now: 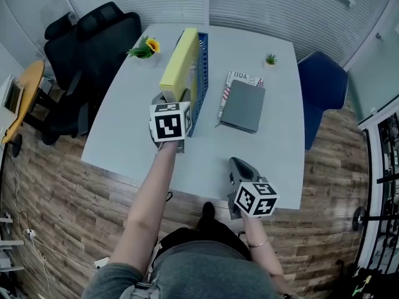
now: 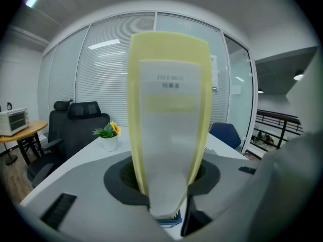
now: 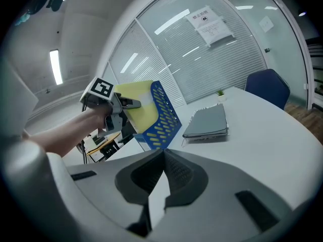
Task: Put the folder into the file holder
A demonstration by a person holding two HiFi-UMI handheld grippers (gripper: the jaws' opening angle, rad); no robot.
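Observation:
A pale yellow folder [image 1: 177, 64] stands on edge in the blue mesh file holder [image 1: 201, 80] at the middle of the white table [image 1: 124, 142]. My left gripper [image 1: 176, 98] is at the folder's near end. In the left gripper view the folder's spine [image 2: 169, 125] fills the space between the jaws, with a dark gap beside it low on the right; my left gripper [image 2: 169, 185] is open around it. A strip of the blue holder [image 2: 169, 218] shows below. My right gripper [image 1: 237, 164] rests near the table's front edge, shut and empty [image 3: 162, 155]. It looks toward the folder [image 3: 136, 107] and holder [image 3: 161, 117].
A grey notebook [image 1: 244, 104] lies on a magazine [image 1: 234, 80] right of the holder. A potted sunflower [image 1: 146, 48] and a small green plant [image 1: 270, 60] stand at the far edge. A black office chair [image 1: 87, 48] is at the left, a blue chair [image 1: 324, 86] at the right.

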